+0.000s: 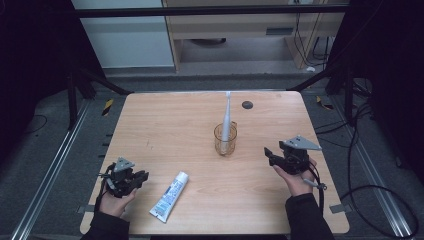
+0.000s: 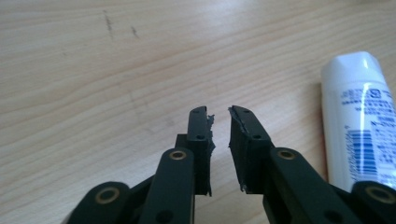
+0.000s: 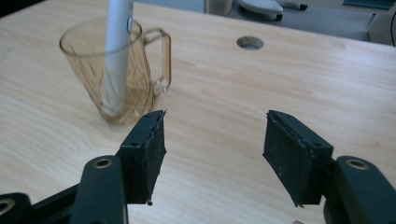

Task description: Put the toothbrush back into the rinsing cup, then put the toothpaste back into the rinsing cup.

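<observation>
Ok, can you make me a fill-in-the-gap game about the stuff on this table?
1. The electric toothbrush stands inside the see-through ____.
2. The toothpaste tube lies flat on the wooden ____, nearer the left gripper.
3. Nothing is between the jaws of the right gripper, so they are ____.
4. Beyond the cup, the table has a small round ____.

Missing words: cup; table; empty; hole
</observation>
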The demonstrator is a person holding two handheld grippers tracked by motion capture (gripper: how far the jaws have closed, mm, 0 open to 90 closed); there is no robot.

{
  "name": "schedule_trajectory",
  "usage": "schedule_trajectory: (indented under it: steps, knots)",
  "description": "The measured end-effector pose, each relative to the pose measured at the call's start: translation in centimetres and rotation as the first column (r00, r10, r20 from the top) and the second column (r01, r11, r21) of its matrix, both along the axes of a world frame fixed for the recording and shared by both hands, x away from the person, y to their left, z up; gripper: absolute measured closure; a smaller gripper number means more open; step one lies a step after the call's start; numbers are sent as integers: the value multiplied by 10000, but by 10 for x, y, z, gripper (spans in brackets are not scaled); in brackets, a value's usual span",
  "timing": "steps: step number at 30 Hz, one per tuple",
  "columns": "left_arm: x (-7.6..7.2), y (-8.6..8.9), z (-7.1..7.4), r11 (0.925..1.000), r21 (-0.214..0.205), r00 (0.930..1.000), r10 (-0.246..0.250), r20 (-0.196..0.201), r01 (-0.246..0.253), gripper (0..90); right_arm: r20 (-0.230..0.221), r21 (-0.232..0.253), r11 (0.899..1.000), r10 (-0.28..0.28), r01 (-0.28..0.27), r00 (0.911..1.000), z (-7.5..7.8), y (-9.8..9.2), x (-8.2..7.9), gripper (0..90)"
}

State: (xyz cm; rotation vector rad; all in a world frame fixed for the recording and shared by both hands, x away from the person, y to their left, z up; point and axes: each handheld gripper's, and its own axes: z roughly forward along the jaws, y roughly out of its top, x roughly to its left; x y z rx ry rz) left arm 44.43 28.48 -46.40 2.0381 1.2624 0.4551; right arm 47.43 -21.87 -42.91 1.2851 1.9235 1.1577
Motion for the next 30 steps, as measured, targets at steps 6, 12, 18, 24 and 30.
schedule_trajectory:
  steps: [6, 12, 18, 24, 30]
  knots:
    - [-7, -8, -2, 9982, 140, 9973, -575, -449, 582, 834, -381, -338, 9993, 171, -184, 9991, -13, -5, -8, 367]
    - [-14, -14, -3, 9926, 319, 9908, -1148, -714, 1173, 891, -472, -408, 9991, 128, -148, 9988, -18, -15, -15, 350]
    - [-19, -21, -5, 9846, 489, 9818, -1628, -974, 1681, 894, -607, -426, 9991, -94, 68, 9981, -23, -27, -24, 343]
    - [-24, -31, -10, 9721, 665, 9680, -2154, -1288, 2251, 895, -845, -596, 9980, -276, 226, 9960, -33, -36, -33, 340]
    - [-28, -34, -11, 9622, 834, 9587, -2462, -1422, 2594, 895, -957, -707, 9973, -282, 215, 9950, -38, -36, -32, 333]
